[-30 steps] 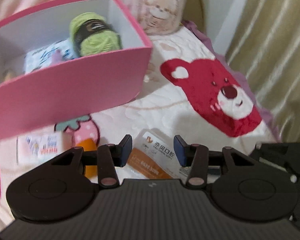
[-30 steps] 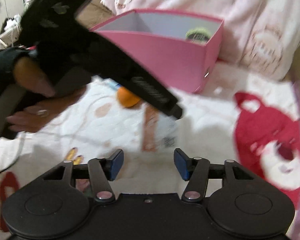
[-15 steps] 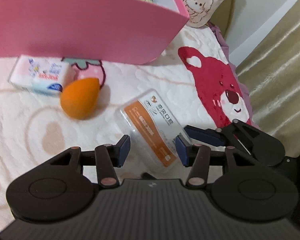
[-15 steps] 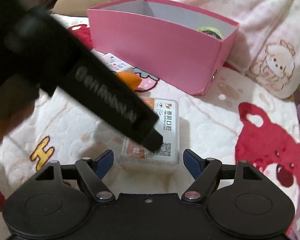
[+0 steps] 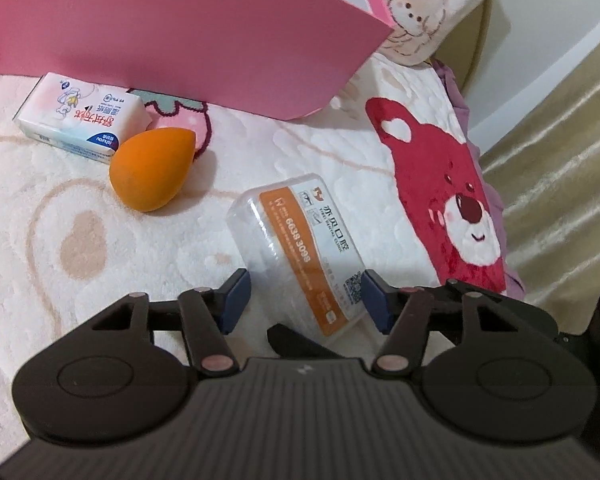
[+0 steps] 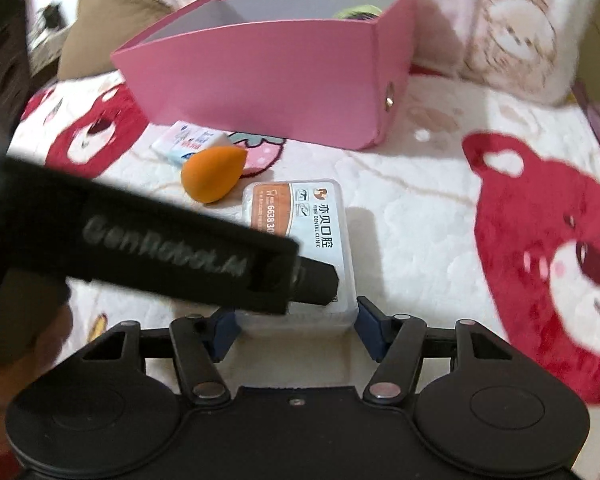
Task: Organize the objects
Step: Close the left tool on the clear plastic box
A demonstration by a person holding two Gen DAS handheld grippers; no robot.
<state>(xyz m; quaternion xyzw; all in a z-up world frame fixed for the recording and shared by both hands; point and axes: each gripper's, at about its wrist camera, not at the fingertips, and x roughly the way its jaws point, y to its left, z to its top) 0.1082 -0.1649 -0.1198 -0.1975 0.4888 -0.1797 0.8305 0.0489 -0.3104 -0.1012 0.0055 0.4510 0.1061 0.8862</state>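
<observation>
Keep the left gripper, just widened to half-open and loosely straddling the plastic box on the blanket, off it. With the right gripper just closed on the box's near end, squeeze evenly, lift level, drop into the pink bin behind.

On the blanket the case lies flat, nearest the cameras. Behind it to the left sits the sponge, touching the tissue pack further back-left. The box stands behind all three — yarn inside, at its right end.
</observation>
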